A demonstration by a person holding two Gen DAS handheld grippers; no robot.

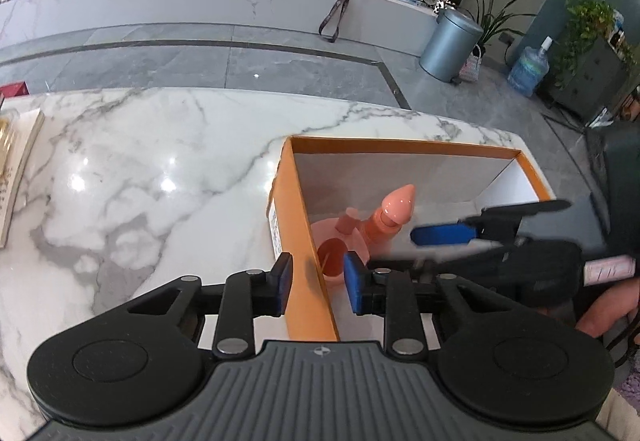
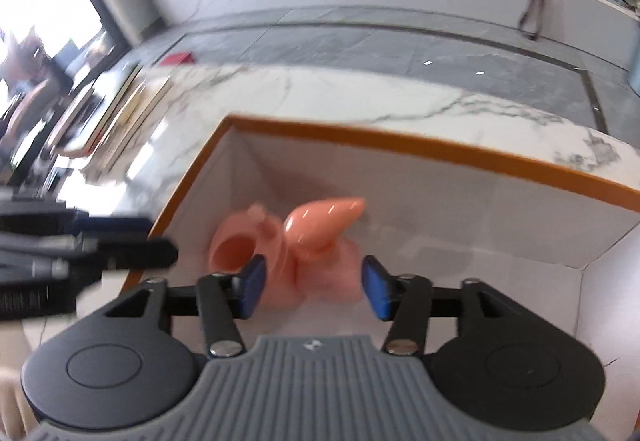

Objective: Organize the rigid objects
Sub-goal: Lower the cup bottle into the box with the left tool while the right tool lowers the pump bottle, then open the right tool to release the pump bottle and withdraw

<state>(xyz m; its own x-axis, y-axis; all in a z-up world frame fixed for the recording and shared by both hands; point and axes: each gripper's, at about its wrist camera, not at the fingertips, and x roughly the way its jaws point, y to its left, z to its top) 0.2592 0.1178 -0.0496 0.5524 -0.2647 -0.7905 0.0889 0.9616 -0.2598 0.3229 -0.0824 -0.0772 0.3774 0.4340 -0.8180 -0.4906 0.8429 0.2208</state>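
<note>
Right wrist view: pink toys (image 2: 304, 241) already lie in the orange box (image 2: 400, 145); my right gripper (image 2: 314, 287) and left gripper (image 1: 316, 283) gape empty.

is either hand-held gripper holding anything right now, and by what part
Nothing is held. The left hand-held gripper straddles the orange box's wall, open; the right hand-held gripper is open above the pink toy.

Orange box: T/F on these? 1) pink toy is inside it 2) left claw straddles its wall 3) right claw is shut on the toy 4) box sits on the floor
1) The pink plastic toy lies inside the orange box: true.
2) The left claw straddles the box's left wall: true.
3) The right claw is shut on the toy: false, it is open, nothing held.
4) The box sits on the floor: false, it stands on the marble table.
</note>
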